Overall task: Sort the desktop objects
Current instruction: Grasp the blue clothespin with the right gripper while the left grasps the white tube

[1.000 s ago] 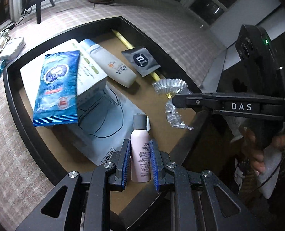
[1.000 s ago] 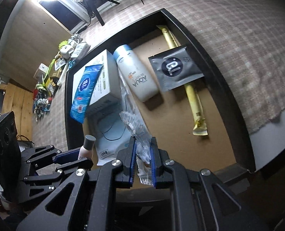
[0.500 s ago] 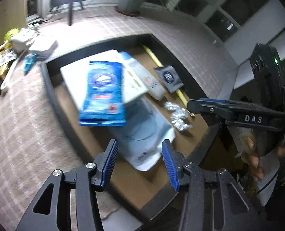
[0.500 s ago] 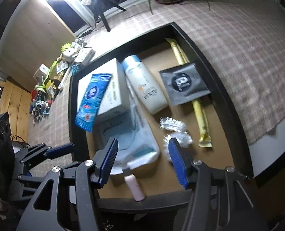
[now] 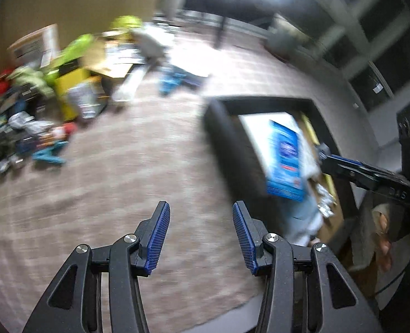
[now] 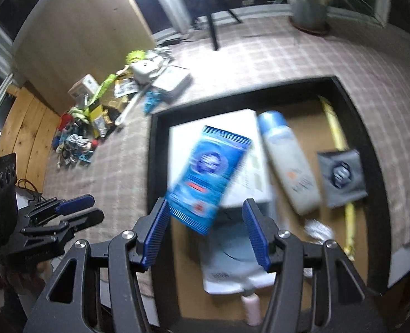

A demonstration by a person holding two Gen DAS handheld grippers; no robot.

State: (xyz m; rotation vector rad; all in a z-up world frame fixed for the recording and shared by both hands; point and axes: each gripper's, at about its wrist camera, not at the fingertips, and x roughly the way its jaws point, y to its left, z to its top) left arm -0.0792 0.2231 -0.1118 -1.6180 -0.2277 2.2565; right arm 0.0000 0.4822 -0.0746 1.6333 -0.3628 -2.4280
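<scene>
You've let go of both items: your left gripper point(image 5: 200, 236) and right gripper point(image 6: 205, 230) now stand wide apart with nothing between the pads. A second ago the left one clamped the small pink bottle point(image 6: 250, 309) and the right one the crinkled clear wrapper point(image 6: 317, 229); both now lie in the black tray point(image 6: 371, 149), below and right of your right fingers. Ahead of your left fingers there's checked cloth, the unsorted clutter point(image 5: 38, 105) beyond: probably your next pick.

Both grippers tilt steeply downward. The left gripper point(image 5: 200, 233) has its blue-padded jaws spread and empty. The right gripper point(image 6: 205, 231), just beside it, likewise gapes, gripping nothing.
</scene>
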